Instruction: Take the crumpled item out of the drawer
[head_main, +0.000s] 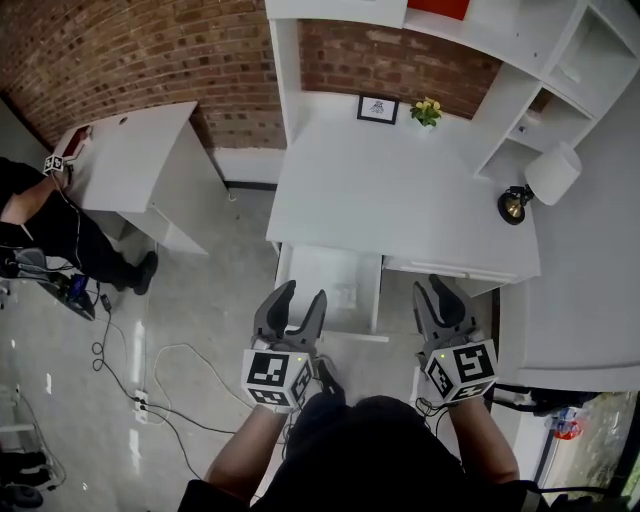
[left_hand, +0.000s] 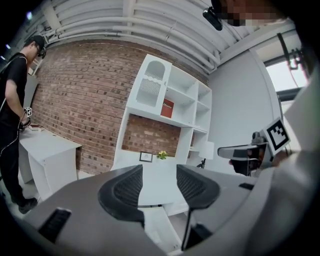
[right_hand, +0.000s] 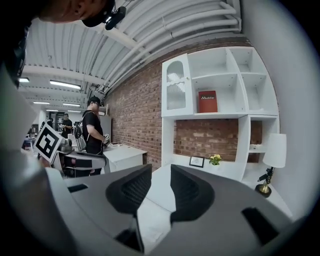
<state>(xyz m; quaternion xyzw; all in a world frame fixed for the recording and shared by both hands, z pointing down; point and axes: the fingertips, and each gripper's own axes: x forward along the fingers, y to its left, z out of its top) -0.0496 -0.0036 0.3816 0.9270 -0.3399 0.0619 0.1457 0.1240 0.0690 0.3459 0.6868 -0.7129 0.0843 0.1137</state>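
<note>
The white desk has its left drawer pulled out toward me. Inside it, near the right wall, lies a small pale crumpled item. My left gripper hovers over the drawer's front edge, just left of the item, jaws open and empty. In the left gripper view the left gripper points over the desk top. My right gripper is held in front of the desk's right part, clear of the drawer. Its jaws stand a narrow gap apart with nothing between them, as the right gripper also shows in its own view.
On the desk's back stand a small framed picture and yellow flowers; a white lamp sits at its right. A second white table and a person are at the left. Cables lie on the floor.
</note>
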